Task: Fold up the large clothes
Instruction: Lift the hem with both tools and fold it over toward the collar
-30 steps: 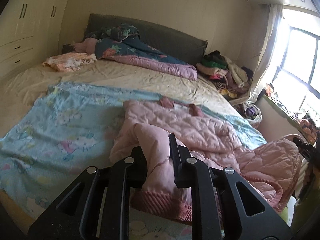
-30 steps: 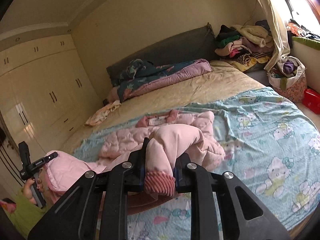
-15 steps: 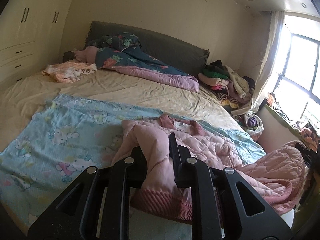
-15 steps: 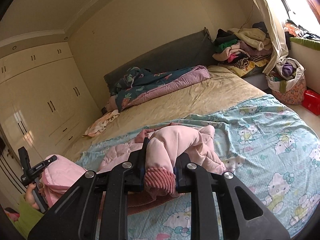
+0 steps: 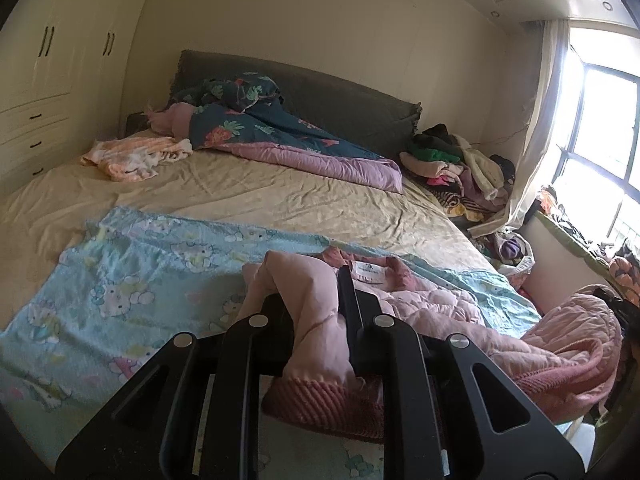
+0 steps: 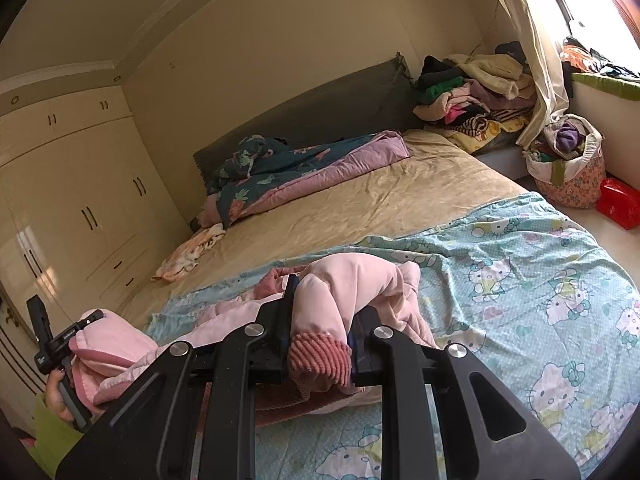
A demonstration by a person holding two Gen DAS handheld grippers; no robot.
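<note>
A pink quilted jacket [image 5: 436, 304] lies on the blue cartoon-cat sheet [image 5: 132, 280], its collar and white label [image 5: 370, 270] toward the headboard. My left gripper [image 5: 316, 304] is shut on one sleeve, whose ribbed cuff [image 5: 320, 404] hangs below the jaws. My right gripper [image 6: 324, 308] is shut on the other sleeve just above its ribbed cuff [image 6: 320, 356]. In the right wrist view the left gripper [image 6: 52, 344] shows at the far left in a hand [image 6: 56, 396], with pink fabric bunched against it. Both sleeves are lifted over the jacket body.
A floral quilt [image 5: 280, 136] lies along the dark headboard [image 5: 340, 104], with an orange-white cloth [image 5: 136, 156] to its left. Piled clothes [image 6: 472, 100], a full laundry bag [image 6: 568, 168] and a red box [image 6: 618, 202] stand by the window side. Wardrobes [image 6: 80, 200] line the other wall.
Both grippers rose and moved toward the headboard, each still clamped on its sleeve. The sleeves were drawn over the jacket body, and the collar now sits close in front of the left gripper.
</note>
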